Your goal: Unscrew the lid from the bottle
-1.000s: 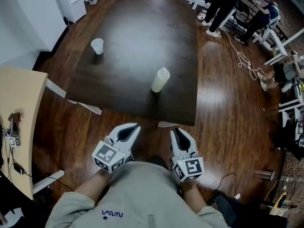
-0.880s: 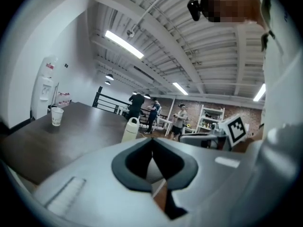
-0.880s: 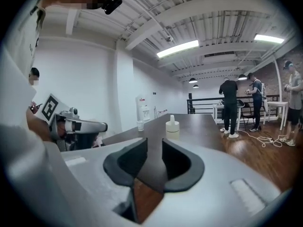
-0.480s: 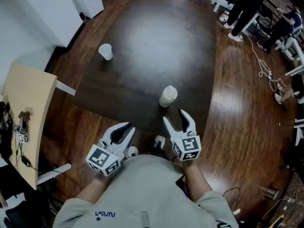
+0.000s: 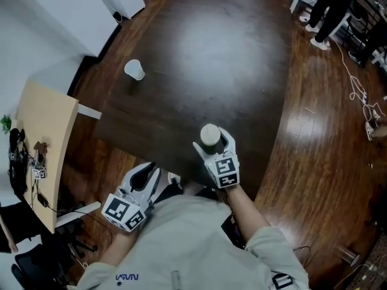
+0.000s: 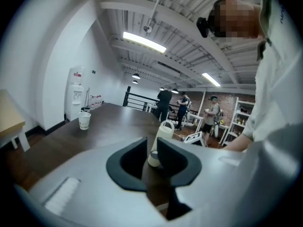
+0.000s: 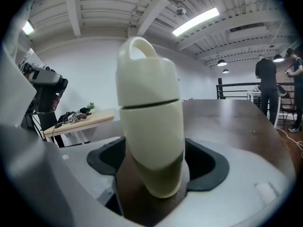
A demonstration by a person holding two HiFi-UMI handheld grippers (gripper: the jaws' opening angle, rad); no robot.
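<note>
Centrally, low of mid-frame in the head view, the cream bottle point(image 5: 210, 134) stands upright near the close edge of the dark table point(image 5: 242, 59). The right gripper point(image 5: 212, 141) reaches round it from the near side. Its jaws have just been opening and stand at full spread, one on either side of the bottle's lower body, the pads apparently not yet pressing. This placing reads as preparation for a hold on the body, which would leave the domed lid point(image 7: 144, 74), with its loop handle, free above the seam for turning.

The left gripper point(image 5: 147, 173) hangs at lower left, short of the table edge and well apart from the bottle. Its jaws have just been opening slightly, leaving a narrow slit with nothing in it. Its own view shows the bottle some way off through that slit. It is the likely candidate for the lid, so unscrewing appears not to have begun, and the lid sits fully on. A paper cup point(image 5: 134, 69), upper left on the table, is well clear of the work.

Writing: the bottle shows no label or brand in any view. Lettering point(image 5: 127, 277) on the person's pale shirt point(image 5: 181, 240), at bottom of frame and seen inverted, appears to read NASA. The cubes on both grippers carry square black-and-white markers, no words. Any print on the cup is too small to read.
</note>
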